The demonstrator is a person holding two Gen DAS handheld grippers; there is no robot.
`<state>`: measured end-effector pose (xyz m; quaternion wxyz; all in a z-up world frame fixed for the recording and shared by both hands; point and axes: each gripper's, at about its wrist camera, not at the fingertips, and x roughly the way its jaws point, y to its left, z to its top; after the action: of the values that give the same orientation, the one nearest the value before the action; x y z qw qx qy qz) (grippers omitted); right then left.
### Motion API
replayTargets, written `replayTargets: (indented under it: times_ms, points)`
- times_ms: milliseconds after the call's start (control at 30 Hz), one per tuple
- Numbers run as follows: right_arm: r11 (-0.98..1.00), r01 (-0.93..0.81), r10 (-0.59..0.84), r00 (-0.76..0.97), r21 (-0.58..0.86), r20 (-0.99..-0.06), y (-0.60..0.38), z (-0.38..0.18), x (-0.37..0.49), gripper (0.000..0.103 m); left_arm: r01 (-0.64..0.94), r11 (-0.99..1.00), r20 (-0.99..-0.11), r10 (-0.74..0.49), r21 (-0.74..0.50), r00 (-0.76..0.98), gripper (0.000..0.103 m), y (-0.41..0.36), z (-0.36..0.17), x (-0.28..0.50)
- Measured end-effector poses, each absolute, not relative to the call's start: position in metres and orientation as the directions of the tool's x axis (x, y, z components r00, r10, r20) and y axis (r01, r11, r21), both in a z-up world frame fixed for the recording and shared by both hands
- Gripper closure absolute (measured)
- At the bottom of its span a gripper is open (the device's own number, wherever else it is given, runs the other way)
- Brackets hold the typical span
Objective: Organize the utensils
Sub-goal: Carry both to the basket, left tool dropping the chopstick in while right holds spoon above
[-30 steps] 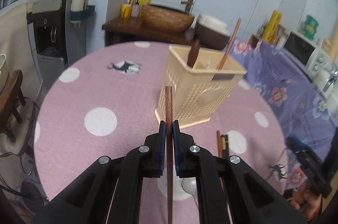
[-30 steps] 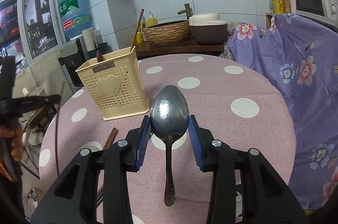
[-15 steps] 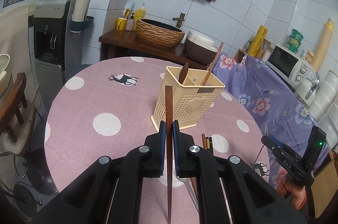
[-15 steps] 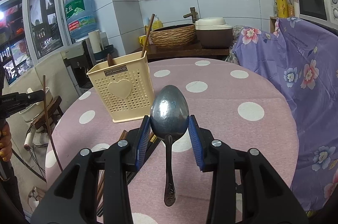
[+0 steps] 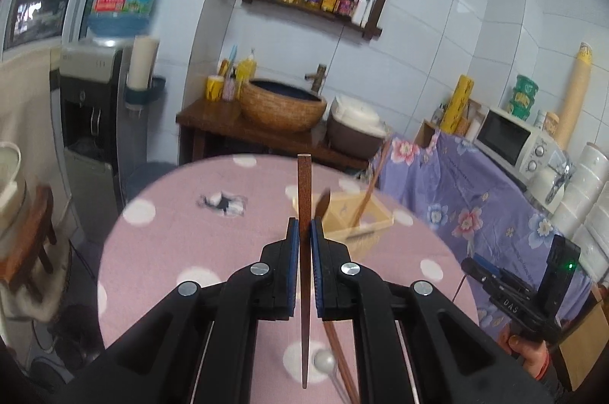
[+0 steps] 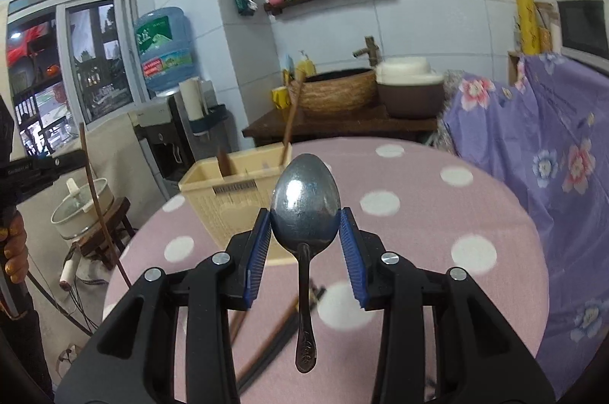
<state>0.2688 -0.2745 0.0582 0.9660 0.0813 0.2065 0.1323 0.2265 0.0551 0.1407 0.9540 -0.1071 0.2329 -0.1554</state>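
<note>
My left gripper (image 5: 304,232) is shut on a brown wooden chopstick (image 5: 304,190) held upright, high above the pink dotted table (image 5: 171,244). The cream utensil basket (image 5: 342,221) stands just behind and right of it, holding a chopstick and a dark wooden handle. My right gripper (image 6: 305,225) is shut on a metal spoon (image 6: 305,202) by its bowl, handle hanging down. The basket also shows in the right wrist view (image 6: 232,198), left of the spoon. Loose chopsticks (image 6: 266,343) lie on the table below. A white spoon (image 5: 323,362) lies under the left gripper.
A purple floral cloth (image 6: 533,145) covers furniture on the right. A wooden side table with a woven basket (image 5: 283,107) and rice cooker (image 5: 354,130) stands behind. A water dispenser (image 5: 99,122) is at the left. The other hand-held gripper (image 5: 525,293) shows at right.
Both grippers have risen and tilted up; the basket now sits lower and closer beneath them. The chopstick and the spoon stay held.
</note>
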Motion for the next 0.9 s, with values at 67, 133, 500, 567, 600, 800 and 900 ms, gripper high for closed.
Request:
replayTargets:
  times_ms: [67, 133, 500, 567, 600, 800, 900]
  points:
    - [0.950, -0.241, 0.299, 0.890, 0.200, -0.344, -0.268, 0.083, 0.285, 0.065, 0.256, 0.932, -0.382, -0.341, -0.258, 0.859, 0.095, 0.052, 0.166, 0.238]
    - [0.945, -0.255, 0.309, 0.901, 0.205, -0.304, -0.261, 0.108, 0.302, 0.065, 0.279, 0.924, -0.368, -0.363, -0.263, 0.856, 0.095, 0.048, 0.187, 0.252]
    - [0.958, -0.248, 0.271, 0.949, 0.146, -0.163, -0.200, 0.178, 0.387, 0.065, 0.241, 0.958, -0.247, -0.274, -0.154, 0.929, 0.095, -0.011, 0.229, 0.319]
    - [0.961, -0.233, 0.259, 0.949, 0.150, -0.179, -0.194, 0.160, 0.399, 0.065, 0.239, 0.960, -0.259, -0.270, -0.147, 0.927, 0.095, -0.018, 0.212, 0.325]
    - [0.962, -0.227, 0.254, 0.947, 0.150, -0.194, -0.193, 0.149, 0.403, 0.065, 0.239, 0.960, -0.267, -0.271, -0.145, 0.925, 0.095, -0.020, 0.203, 0.326]
    - [0.971, -0.210, 0.232, 0.937, 0.113, -0.262, -0.186, 0.086, 0.403, 0.065, 0.239, 0.964, -0.306, -0.265, -0.121, 0.915, 0.095, -0.029, 0.151, 0.322]
    - [0.973, -0.214, 0.229, 0.928, 0.083, -0.293, -0.182, 0.066, 0.399, 0.065, 0.248, 0.960, -0.351, -0.279, -0.133, 0.894, 0.095, -0.031, 0.125, 0.323]
